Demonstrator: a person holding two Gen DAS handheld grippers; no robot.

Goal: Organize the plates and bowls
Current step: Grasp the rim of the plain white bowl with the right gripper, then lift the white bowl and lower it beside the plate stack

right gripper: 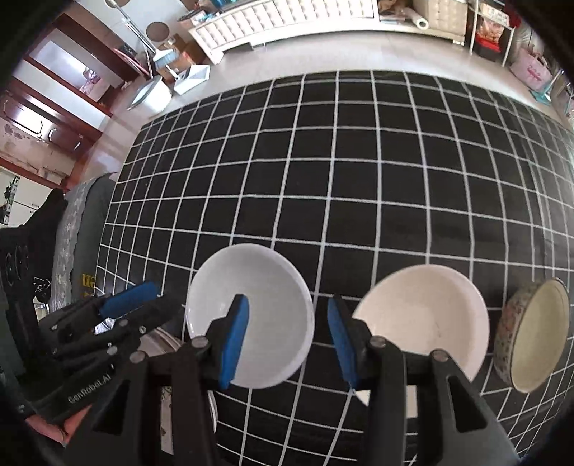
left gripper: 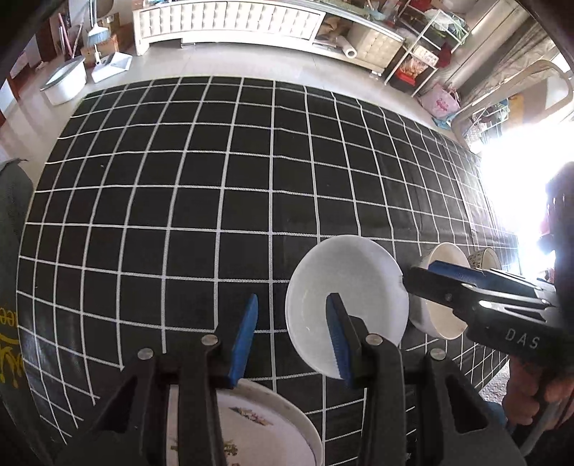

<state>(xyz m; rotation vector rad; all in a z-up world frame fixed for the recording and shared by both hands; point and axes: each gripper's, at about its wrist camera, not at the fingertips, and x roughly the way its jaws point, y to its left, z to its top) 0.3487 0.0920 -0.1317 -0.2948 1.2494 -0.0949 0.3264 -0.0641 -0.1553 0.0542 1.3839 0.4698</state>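
A small white plate lies on the black grid cloth. A cream bowl sits right of it, then a floral-rimmed bowl. A flower-printed plate lies under my left gripper; its edge shows in the right wrist view. My left gripper is open above the gap between the printed plate and the white plate. My right gripper is open and empty, its left finger over the white plate, right finger by the cream bowl.
The black cloth with a white grid covers the table. A dark padded chair back stands at the left edge. Beyond the table are a white tufted cabinet, shelving and floor clutter.
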